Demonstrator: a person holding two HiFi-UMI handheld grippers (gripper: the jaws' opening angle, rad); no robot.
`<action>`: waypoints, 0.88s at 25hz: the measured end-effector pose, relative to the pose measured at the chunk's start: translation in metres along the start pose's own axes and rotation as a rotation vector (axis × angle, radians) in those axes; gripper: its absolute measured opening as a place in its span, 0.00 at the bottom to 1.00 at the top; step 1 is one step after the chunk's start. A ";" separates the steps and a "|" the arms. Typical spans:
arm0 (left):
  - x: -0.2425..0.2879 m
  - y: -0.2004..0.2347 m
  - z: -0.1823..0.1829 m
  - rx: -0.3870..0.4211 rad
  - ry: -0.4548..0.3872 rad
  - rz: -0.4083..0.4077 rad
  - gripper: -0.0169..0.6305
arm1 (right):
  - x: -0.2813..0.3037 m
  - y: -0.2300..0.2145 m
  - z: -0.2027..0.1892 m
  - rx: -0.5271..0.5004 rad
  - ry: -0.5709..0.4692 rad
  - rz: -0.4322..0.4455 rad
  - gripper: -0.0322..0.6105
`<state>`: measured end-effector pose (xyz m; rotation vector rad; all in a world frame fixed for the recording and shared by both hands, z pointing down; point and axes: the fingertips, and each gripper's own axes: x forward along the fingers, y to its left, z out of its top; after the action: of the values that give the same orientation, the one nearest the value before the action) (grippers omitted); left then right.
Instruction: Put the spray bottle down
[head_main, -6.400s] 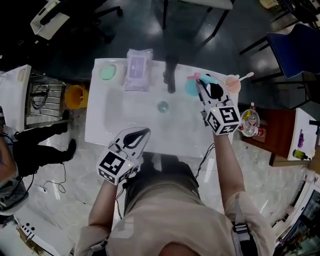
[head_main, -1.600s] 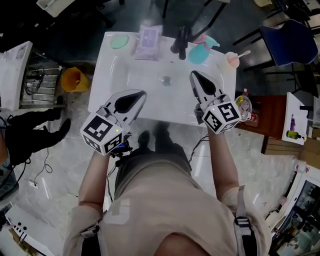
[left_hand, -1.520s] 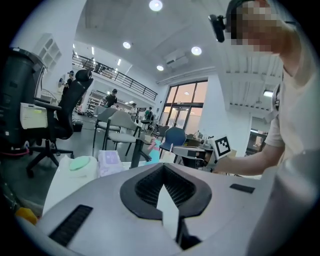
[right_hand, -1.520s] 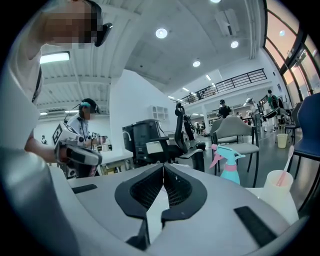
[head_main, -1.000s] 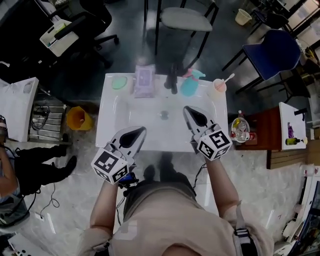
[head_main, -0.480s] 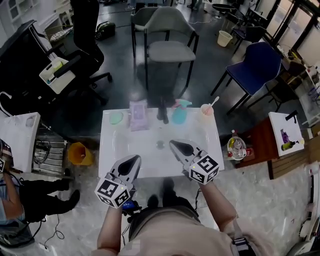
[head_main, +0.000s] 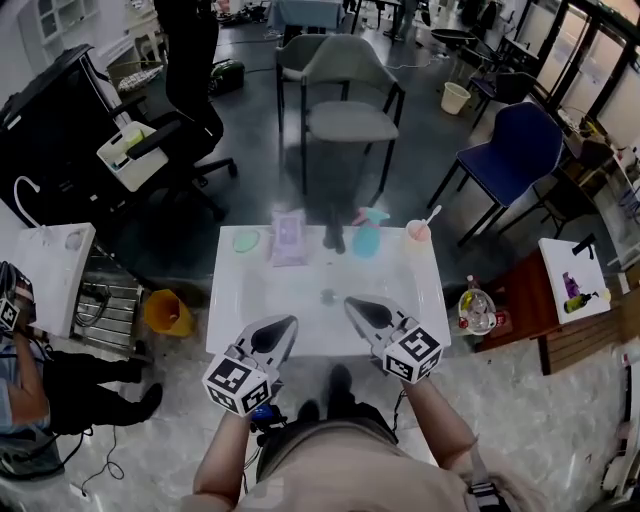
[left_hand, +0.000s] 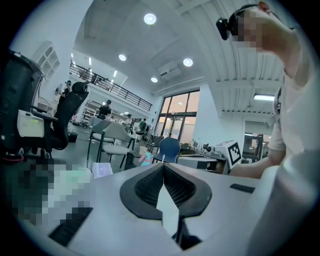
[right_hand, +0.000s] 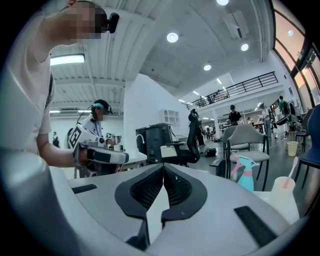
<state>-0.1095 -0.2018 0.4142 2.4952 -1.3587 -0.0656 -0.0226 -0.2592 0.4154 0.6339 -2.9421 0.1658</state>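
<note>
**Teal plastic spray bottle with a pink trigger (head_main: 366, 240) set down; both tools empty**
The bottle stood upright at the far edge of the white counter (head_main: 400, 280), between a dark tap (head_main: 333, 238) and a pink cup (head_main: 417, 232). The left tool (head_main: 288, 323) and right tool (head_main: 352, 304) hung over the counter's near side, well apart from the bottle, each with its jaws closed together on nothing.

A purple wipes pack (head_main: 288, 237) is laid at the white washbasin's (head_main: 228, 322) far edge, between a green dish (head_main: 245, 240) and a black faucet (head_main: 333, 238). A pink cup (head_main: 418, 232) is set at the far right corner. An orange bucket (head_main: 165, 312) is seen on the floor to the left.
</note>
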 end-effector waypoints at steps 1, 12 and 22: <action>-0.001 -0.003 0.001 0.005 0.000 -0.008 0.04 | -0.002 0.002 0.000 -0.006 0.000 -0.002 0.09; -0.014 -0.027 0.007 0.037 -0.012 -0.067 0.04 | -0.015 0.037 0.014 -0.073 -0.008 0.004 0.09; -0.036 -0.036 -0.002 0.011 -0.030 -0.091 0.04 | -0.024 0.078 0.010 -0.106 -0.003 0.009 0.09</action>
<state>-0.0998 -0.1529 0.4026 2.5738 -1.2598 -0.1163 -0.0342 -0.1804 0.3960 0.6067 -2.9333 0.0102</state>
